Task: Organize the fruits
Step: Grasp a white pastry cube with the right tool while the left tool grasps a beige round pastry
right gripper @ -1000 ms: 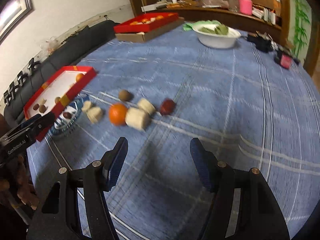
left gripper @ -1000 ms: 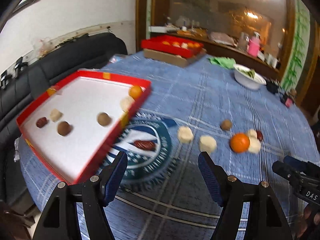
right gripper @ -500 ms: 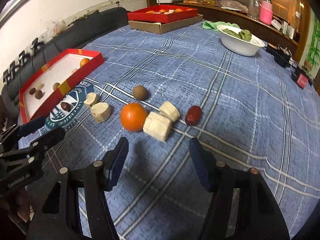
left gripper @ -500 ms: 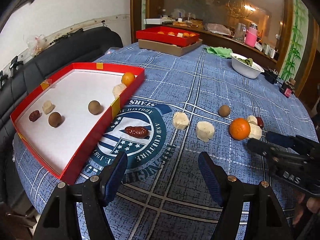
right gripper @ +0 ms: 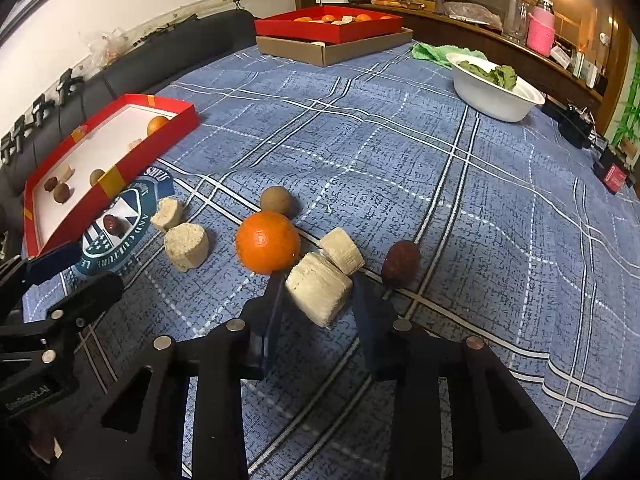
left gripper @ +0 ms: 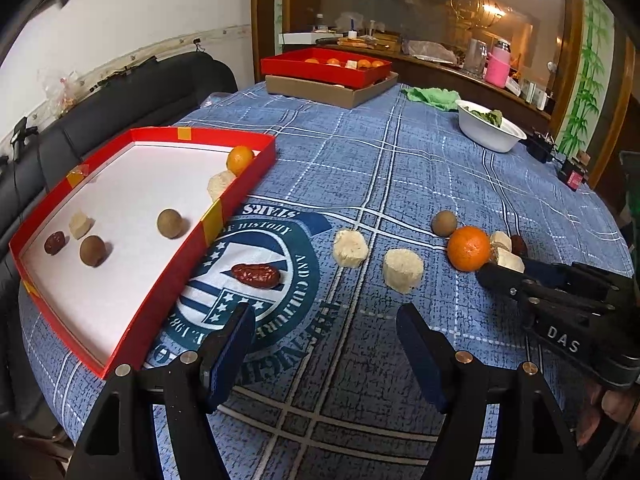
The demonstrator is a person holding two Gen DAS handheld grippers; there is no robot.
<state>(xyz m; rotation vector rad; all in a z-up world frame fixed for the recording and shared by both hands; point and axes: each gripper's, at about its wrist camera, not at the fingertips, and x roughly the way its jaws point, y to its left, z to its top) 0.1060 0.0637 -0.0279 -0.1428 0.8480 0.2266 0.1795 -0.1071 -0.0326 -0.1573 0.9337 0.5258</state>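
My right gripper (right gripper: 318, 285) is closing on a pale cylindrical chunk (right gripper: 320, 294) on the blue cloth, and both pads touch its sides. An orange (right gripper: 267, 242), a second pale chunk (right gripper: 341, 249), a brown round fruit (right gripper: 276, 200) and a dark red date (right gripper: 400, 265) crowd around it. My left gripper (left gripper: 324, 314) hangs open over the cloth's round emblem, holding nothing. Ahead of it lie a red date (left gripper: 256, 275) and two pale chunks (left gripper: 350, 248) (left gripper: 402, 271). The red tray (left gripper: 240, 196) at left holds an orange, brown fruits, chunks and a date.
A white bowl of greens (right gripper: 492, 100) and a green cloth (right gripper: 434, 53) sit at the far right. A red box on a cardboard box (right gripper: 332, 46) stands at the far edge. A black sofa (left gripper: 120, 96) runs along the table's left side. Small dark devices (right gripper: 576, 128) lie at the right rim.
My right gripper has come forward to the pale chunk beside the orange, and its jaws have narrowed around it. The left gripper has stayed open in about the same place.
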